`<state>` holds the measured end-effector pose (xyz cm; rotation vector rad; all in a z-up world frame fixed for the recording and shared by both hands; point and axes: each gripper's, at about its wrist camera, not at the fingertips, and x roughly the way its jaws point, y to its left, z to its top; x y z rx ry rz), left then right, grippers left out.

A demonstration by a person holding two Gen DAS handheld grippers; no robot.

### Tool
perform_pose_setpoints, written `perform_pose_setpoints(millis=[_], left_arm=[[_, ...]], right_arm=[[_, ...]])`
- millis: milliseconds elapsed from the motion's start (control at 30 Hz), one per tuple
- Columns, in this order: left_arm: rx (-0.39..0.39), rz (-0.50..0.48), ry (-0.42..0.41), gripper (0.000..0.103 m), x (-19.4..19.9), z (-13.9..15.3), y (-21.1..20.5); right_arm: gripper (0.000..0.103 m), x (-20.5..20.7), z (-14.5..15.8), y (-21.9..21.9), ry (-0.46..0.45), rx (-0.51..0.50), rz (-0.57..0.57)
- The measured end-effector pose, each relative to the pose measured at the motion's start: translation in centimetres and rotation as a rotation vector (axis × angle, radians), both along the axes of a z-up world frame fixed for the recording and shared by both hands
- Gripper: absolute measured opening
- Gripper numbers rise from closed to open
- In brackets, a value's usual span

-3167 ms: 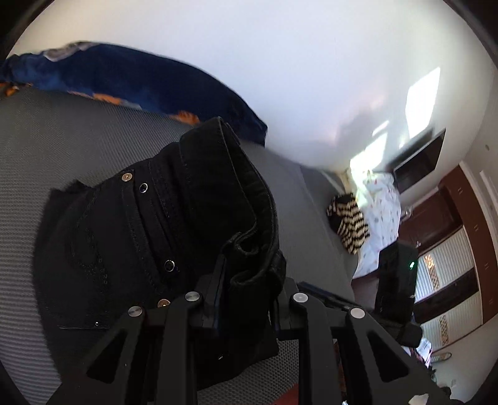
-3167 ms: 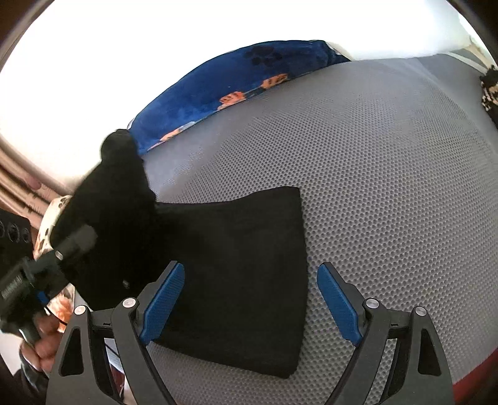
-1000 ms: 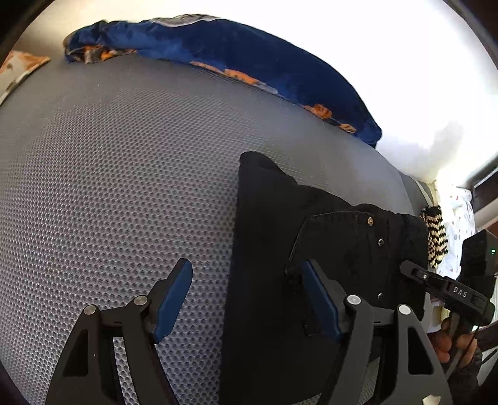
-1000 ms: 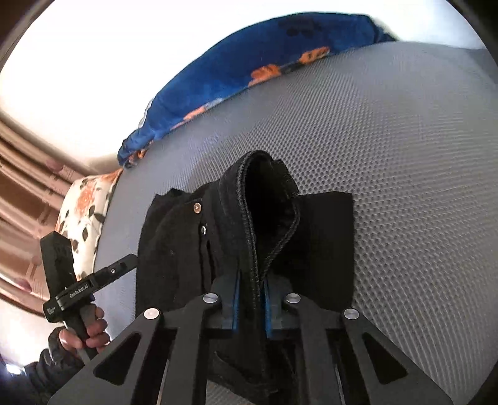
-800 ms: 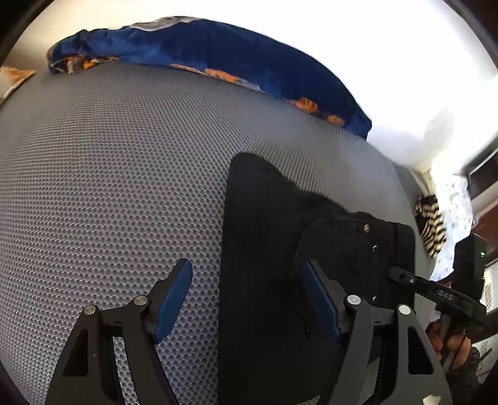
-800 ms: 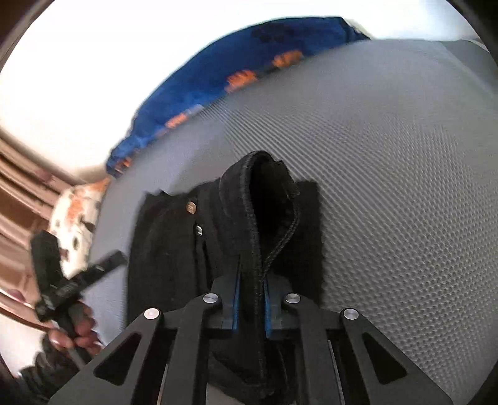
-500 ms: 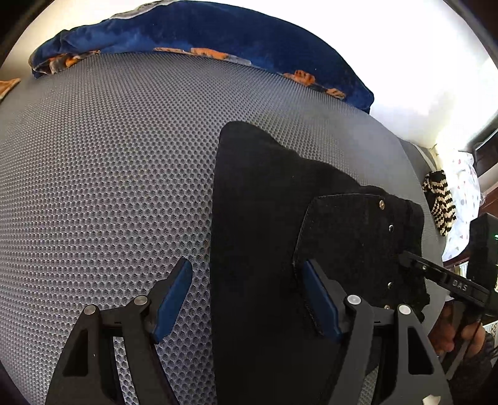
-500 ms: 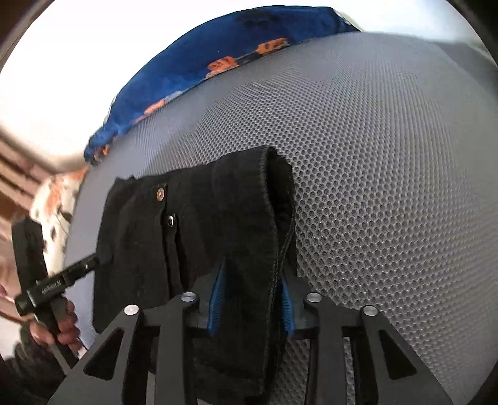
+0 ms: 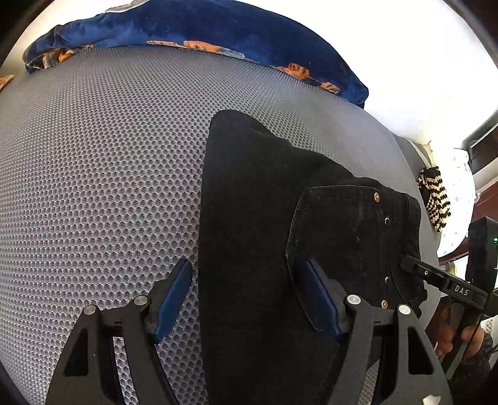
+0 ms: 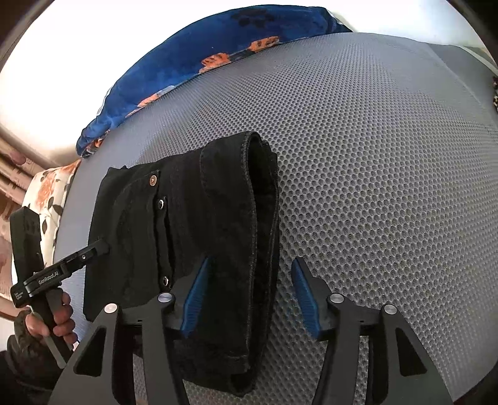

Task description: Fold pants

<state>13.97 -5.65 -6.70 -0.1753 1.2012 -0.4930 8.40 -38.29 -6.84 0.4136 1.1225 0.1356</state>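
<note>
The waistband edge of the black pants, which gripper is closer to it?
Right. The right gripper straddles the waistband edge, jaws just opened; the left gripper sits over the pants' opposite side.

You stand in a home bedroom, grey mesh mattress (image 9: 109,187), blue patterned blanket (image 9: 218,28) at its edge, floral pillow (image 10: 46,193), wooden cabinets (image 9: 485,202).

"DAS" on right tongs (image 9: 448,285); "GenRoboLAI" on left tongs (image 10: 62,271)

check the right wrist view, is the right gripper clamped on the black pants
No, the right gripper stands open, its blue pads apart after just opening, with the black pants lying loose between them.
</note>
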Motion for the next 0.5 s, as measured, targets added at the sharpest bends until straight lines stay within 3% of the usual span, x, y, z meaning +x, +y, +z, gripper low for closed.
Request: perform_pose_setpoints(millis=[100, 233, 500], left_arm=[[-0.018, -0.014, 0.008, 0.065, 0.1, 0.0, -0.1], [-0.008, -0.033, -0.007, 0.063, 0.1, 0.2, -0.5], [-0.065, 0.000, 0.031, 0.058, 1.2, -0.3, 0.8]], right_arm=[[0.062, 0.1, -0.1, -0.1, 0.007, -0.006, -0.006], [0.062, 0.3, -0.7, -0.4, 0.022, 0.040, 0.004], [0.062, 1.8, -1.4, -0.7, -0.007, 0.146, 0.017]])
